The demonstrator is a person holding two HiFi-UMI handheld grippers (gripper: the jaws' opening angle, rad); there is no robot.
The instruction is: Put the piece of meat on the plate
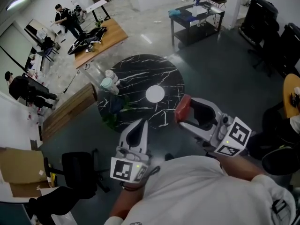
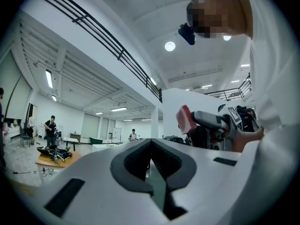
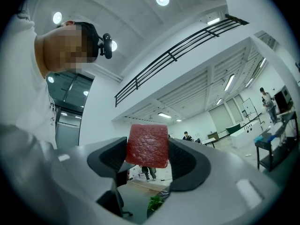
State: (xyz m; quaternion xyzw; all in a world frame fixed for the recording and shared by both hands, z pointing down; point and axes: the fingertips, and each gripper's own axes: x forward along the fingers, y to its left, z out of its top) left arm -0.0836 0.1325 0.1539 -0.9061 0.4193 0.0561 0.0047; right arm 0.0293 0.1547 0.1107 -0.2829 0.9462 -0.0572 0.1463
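My right gripper (image 1: 183, 108) is shut on a red piece of meat (image 1: 182, 106), held up in the air near the right front edge of the round black marble table (image 1: 136, 74). In the right gripper view the square meat (image 3: 147, 145) sits clamped between both jaws, pointing up toward the ceiling. A small white plate (image 1: 155, 93) lies near the table's middle, left of and beyond the meat. My left gripper (image 1: 139, 129) is shut and holds nothing, raised near the table's front edge. In the left gripper view its jaws (image 2: 151, 150) meet, and the meat (image 2: 186, 120) shows to the right.
Two cups (image 1: 109, 81) stand at the table's left edge, with a green plant (image 1: 117, 111) below them. A wooden bench (image 1: 68, 109) lies at the left, a black chair (image 1: 82, 172) at the lower left, cardboard boxes (image 1: 18, 170) beside it. People stand far off.
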